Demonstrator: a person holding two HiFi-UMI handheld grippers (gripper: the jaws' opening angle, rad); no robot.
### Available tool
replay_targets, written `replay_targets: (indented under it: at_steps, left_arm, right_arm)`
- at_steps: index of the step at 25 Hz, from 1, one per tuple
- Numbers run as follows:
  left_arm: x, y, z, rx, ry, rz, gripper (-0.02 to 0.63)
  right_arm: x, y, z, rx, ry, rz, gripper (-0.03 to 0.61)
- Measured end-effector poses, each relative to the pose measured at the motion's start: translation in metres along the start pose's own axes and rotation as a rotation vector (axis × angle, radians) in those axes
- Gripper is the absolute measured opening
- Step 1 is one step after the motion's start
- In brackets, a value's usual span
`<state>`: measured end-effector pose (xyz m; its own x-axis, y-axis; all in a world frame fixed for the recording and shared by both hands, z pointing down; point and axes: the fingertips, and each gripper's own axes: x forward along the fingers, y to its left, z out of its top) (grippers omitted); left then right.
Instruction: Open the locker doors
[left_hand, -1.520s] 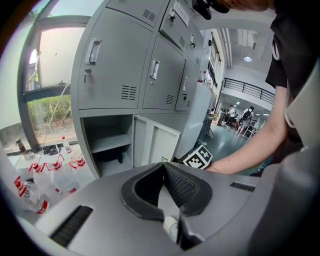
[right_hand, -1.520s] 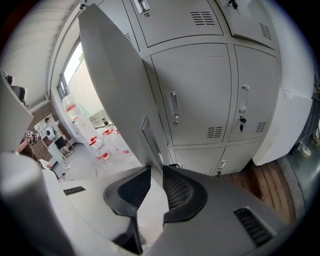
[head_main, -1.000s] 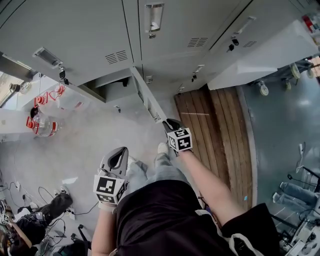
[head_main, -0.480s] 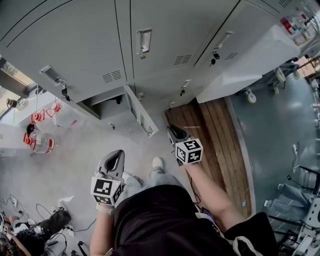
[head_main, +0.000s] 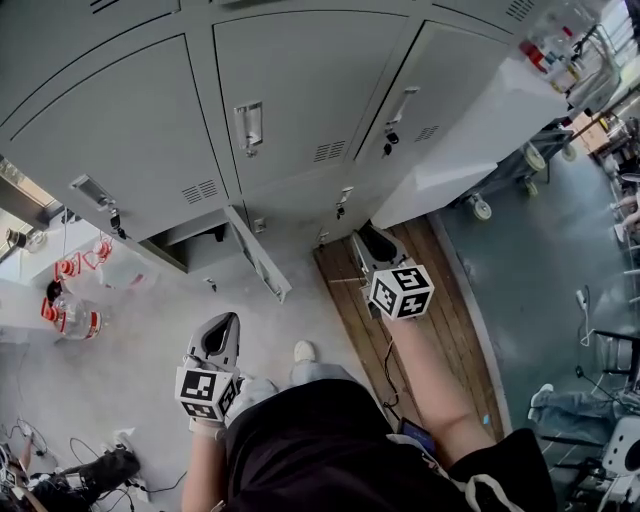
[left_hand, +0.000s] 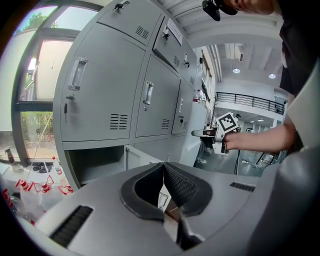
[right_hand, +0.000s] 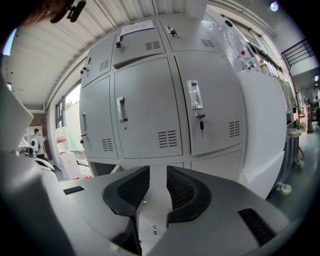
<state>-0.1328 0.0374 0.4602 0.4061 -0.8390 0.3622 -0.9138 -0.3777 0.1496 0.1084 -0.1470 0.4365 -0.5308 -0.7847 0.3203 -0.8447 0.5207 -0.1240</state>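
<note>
Judging from how the lockers stand, you are early in this job, with only one door swung out. That open lower door (head_main: 258, 268) juts toward you at about 9 o'clock from the middle of the head view, and its dark compartment (head_main: 198, 238) lies just beyond it at 10 o'clock. Everything else looks shut. In the tier above, the left door (head_main: 110, 130) sits at 10 o'clock, the middle door (head_main: 300, 100) at 12 and the right door (head_main: 440, 80) at 1, each with its handle flush. The lower doors beside the open one also appear closed, though they are small in the head view. Your left gripper (head_main: 222, 328) hangs low at 7 o'clock, well apart from any door, with its jaws closed together and nothing in them. Your right gripper (head_main: 372, 240) is raised at about 3 o'clock, and its own view shows it pointing at the middle tier with the right door's handle (right_hand: 194, 94) at 1 o'clock. Its jaws have just been opening and stand a narrow gap apart, with nothing between them and no contact with a door. Nearly all the doors are left, and the right-hand one looks like your likeliest next target.
</note>
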Motion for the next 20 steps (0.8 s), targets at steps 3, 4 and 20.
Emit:
replay_targets:
  at_steps: [3, 4, 20]
  left_arm:
    - [0.008, -0.006, 0.005, 0.004, -0.012, 0.008, 0.018]
    - [0.010, -0.007, 0.008, 0.003, -0.016, 0.014, 0.018]
    - [0.033, -0.023, 0.028, 0.001, -0.049, 0.137, 0.018]
  right_arm:
    - [0.002, -0.025, 0.033, -0.032, -0.034, -0.018, 0.118]
    - [0.003, -0.033, 0.044, -0.039, -0.050, -0.021, 0.120]
    - [0.058, -0.096, 0.192, -0.151, -0.237, 0.030, 0.235]
